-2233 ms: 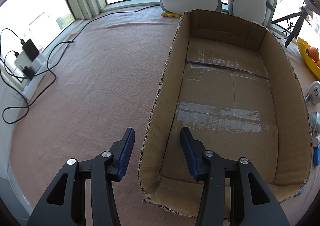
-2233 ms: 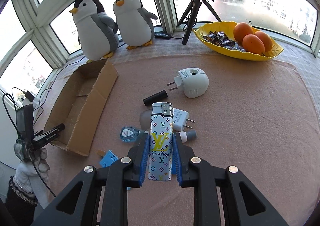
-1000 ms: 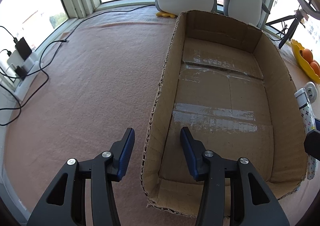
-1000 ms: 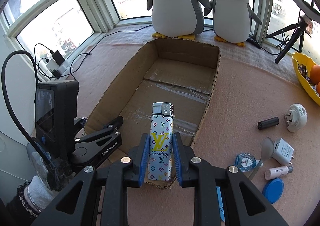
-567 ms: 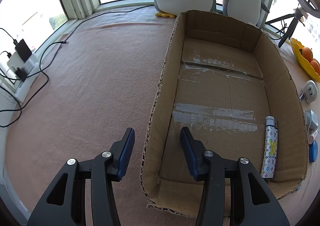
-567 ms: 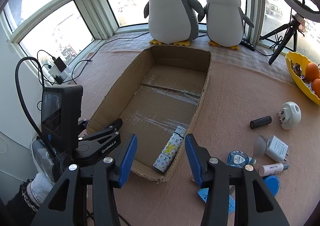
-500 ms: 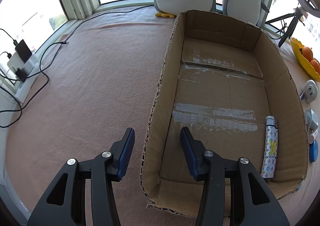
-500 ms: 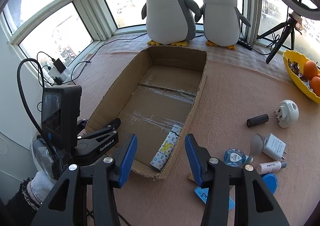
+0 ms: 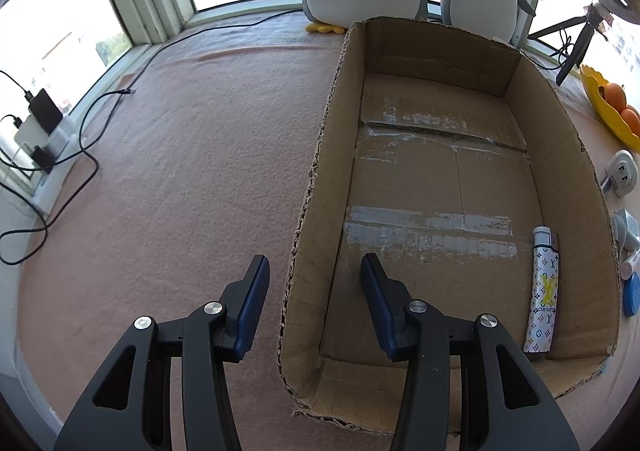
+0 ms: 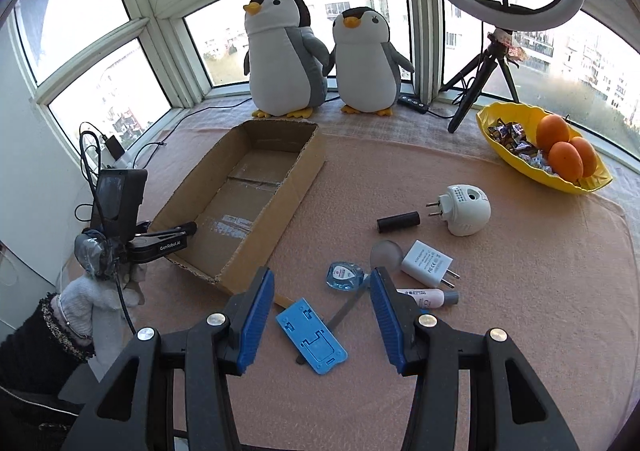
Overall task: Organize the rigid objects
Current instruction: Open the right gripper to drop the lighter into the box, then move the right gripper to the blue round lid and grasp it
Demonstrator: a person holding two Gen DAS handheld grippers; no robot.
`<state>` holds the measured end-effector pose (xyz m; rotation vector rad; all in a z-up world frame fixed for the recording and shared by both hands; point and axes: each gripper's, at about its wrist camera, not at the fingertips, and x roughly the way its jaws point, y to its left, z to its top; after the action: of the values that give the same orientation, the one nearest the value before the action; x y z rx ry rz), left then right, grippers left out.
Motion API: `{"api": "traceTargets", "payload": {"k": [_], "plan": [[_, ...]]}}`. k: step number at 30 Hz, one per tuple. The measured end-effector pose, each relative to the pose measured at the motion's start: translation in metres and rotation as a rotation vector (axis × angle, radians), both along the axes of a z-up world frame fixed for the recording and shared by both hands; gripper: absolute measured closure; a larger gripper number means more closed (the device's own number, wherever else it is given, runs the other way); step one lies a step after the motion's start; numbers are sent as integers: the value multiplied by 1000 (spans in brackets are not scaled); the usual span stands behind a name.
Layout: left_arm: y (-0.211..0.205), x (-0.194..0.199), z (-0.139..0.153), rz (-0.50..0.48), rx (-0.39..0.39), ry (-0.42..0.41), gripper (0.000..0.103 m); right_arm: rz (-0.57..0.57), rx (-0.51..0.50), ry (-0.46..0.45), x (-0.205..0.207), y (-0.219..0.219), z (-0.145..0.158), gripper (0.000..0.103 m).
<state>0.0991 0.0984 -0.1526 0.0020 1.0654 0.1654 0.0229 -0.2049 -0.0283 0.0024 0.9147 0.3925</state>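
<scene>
Only the patterned lighter [image 9: 543,291] lies in the cardboard box [image 9: 568,139], lower right of the left view, while the plugs, tube and blue holder [image 10: 311,335] wait at centre, under the empty spread right gripper [image 10: 322,315]; the left gripper [image 9: 314,303] straddles the box wall, not visibly pinching it.

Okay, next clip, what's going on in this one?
A person with a gripper in each hand is sorting small items into a cardboard box. The left gripper straddles the box's left wall near the front corner, with no contact visible. A patterned lighter lies flat inside by the right wall. The right gripper hangs open and empty above a blue plastic holder. A black cylinder, white charger and plug-in device lie loose on the tabletop.
</scene>
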Motion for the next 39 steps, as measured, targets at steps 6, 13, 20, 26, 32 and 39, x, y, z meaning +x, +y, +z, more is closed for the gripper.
{"api": "traceTargets", "payload": {"k": [6,13,20,26,32,39], "plan": [[-4,1,0,2,18,-2,56,15,-12,71,-15,-21,-17,57],[-5,0,0,6,21,-1,56,62,-36,125,-15,-22,-39,57],[-2,0,0,7,15,-3,56,-21,-105,155,-2,-32,-63,57],[-2,0,1,9,14,-2,56,-81,-109,186,16,-35,-82,57],[-2,0,1,10,8,-4,56,-111,-138,229,30,-31,-102,57],[-1,0,1,11,-1,-8,56,-132,-169,239,41,-29,-110,57]]}}
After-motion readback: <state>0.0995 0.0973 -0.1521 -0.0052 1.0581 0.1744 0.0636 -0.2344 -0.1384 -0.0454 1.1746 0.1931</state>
